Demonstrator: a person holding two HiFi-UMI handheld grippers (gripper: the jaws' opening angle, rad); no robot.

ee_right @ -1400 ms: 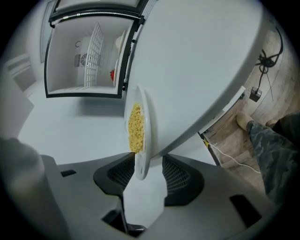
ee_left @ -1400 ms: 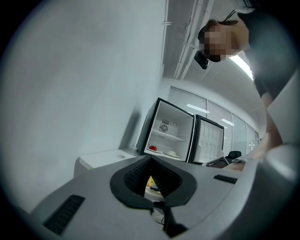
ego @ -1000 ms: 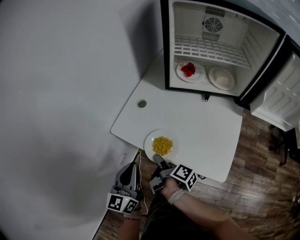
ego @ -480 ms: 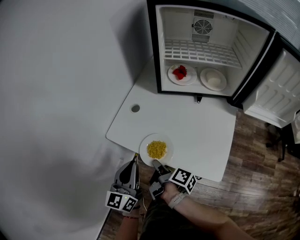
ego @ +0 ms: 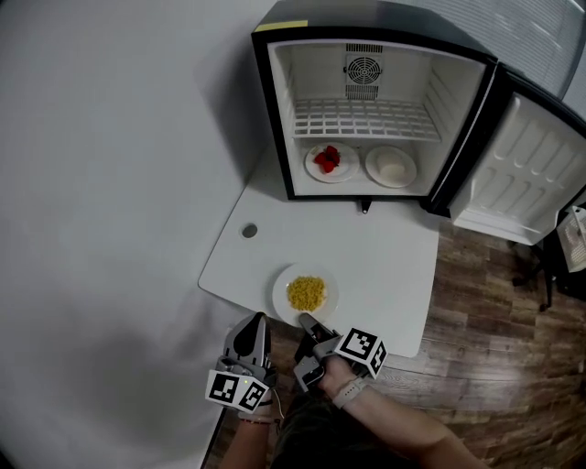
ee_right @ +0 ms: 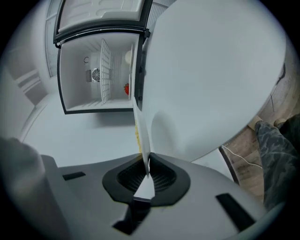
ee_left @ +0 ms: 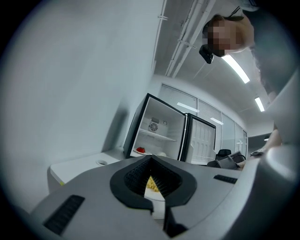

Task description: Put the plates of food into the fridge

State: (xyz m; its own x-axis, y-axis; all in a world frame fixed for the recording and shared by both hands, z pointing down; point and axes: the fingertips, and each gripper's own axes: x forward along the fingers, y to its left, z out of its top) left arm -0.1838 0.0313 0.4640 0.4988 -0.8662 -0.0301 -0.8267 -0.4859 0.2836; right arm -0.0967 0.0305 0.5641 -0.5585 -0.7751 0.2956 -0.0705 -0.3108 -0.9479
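The fridge (ego: 265,110) stands open at the far edge of the bench (ego: 375,247), with bare bench in front of it. By the near edge is the plate of yellow food (ego: 306,294). The right gripper (ego: 305,321) has just clamped onto its near rim. The left gripper (ego: 257,318), jaws together and empty, hangs just off the bench edge.

No words, numbers or brand names can be read in any view. The cubes on the left gripper (ego: 255,321) and the right gripper (ego: 305,321) carry black-and-white square markers, which are block patterns only, with no letters or digits. A yellow strip (ego: 280,26) on the far left top edge of the fridge (ego: 264,110) is too small to read.
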